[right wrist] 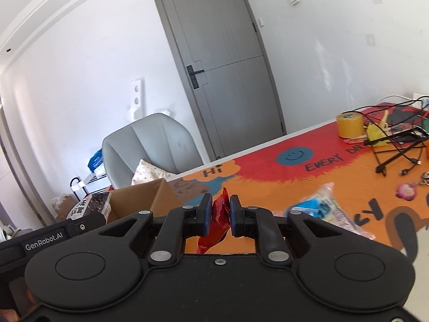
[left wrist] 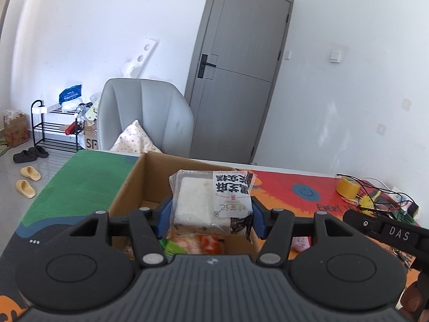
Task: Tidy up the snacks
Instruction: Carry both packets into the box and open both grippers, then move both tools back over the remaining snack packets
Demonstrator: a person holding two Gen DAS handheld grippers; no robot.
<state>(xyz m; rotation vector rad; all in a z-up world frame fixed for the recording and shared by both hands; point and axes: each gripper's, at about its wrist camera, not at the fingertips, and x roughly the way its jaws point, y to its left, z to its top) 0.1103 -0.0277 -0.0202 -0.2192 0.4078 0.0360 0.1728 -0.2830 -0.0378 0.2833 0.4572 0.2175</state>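
Observation:
My left gripper [left wrist: 210,214] is shut on a clear-wrapped white cake packet [left wrist: 206,201] with a black-and-white printed label, held above the open cardboard box [left wrist: 134,185]. Inside the box, below the packet, lie green and orange snack wrappers [left wrist: 193,244]. My right gripper [right wrist: 221,213] is shut on a crumpled red foil wrapper [right wrist: 218,220], above the orange table mat. In the right wrist view the box [right wrist: 139,201] stands to the left, with the cake packet [right wrist: 91,205] and the left gripper's body beside it. A blue-and-clear snack bag [right wrist: 325,209] lies on the mat to the right.
The colourful table mat [right wrist: 295,177] carries a yellow tape roll [right wrist: 350,124], tangled black cables [right wrist: 396,145] and small trinkets [right wrist: 406,191] at the far right. A grey chair [left wrist: 144,115] with a cushion stands behind the table, before a grey door [left wrist: 238,67]. A shoe rack [left wrist: 53,126] and slippers are at left.

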